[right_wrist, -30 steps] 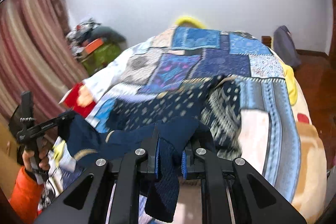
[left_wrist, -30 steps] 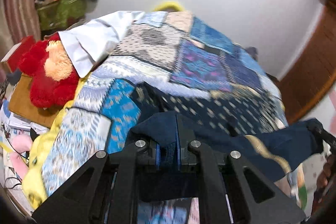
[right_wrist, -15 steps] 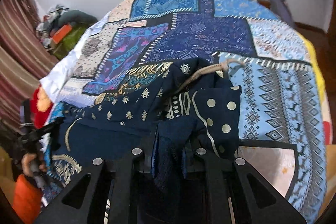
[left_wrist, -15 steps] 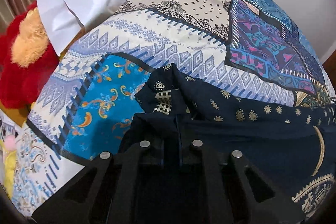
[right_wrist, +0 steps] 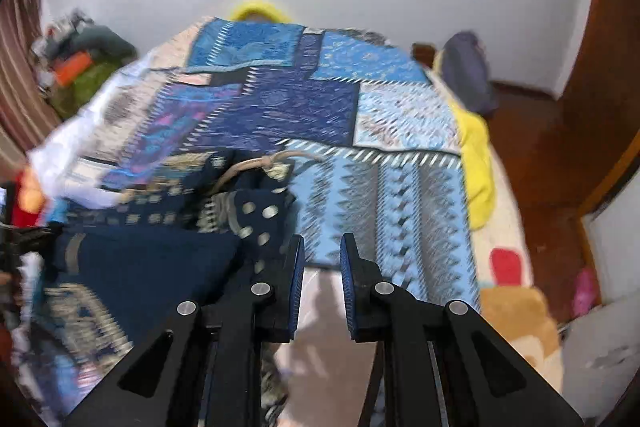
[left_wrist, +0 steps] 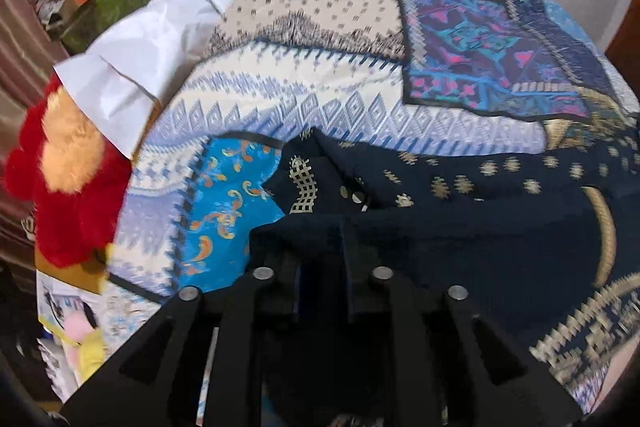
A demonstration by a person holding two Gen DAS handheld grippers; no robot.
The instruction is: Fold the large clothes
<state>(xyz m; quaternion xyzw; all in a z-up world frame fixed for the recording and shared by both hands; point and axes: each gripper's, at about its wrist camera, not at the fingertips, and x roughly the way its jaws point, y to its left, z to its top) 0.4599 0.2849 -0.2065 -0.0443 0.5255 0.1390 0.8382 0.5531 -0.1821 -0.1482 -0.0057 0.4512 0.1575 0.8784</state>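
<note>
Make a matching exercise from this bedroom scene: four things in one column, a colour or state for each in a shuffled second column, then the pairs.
Things:
1. right hand-held gripper
2. garment
3. plush toy
4. bag

Colour or state:
A. red with a tan patch
B. navy with gold print, lying on the quilt
C. grey, at the far side of the bed
D. open, nothing between its fingers

Pairs: 1-D, 2-B, 3-A, 4-C

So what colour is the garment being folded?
Dark navy garment with gold motifs, clearest in the left wrist view.
</note>
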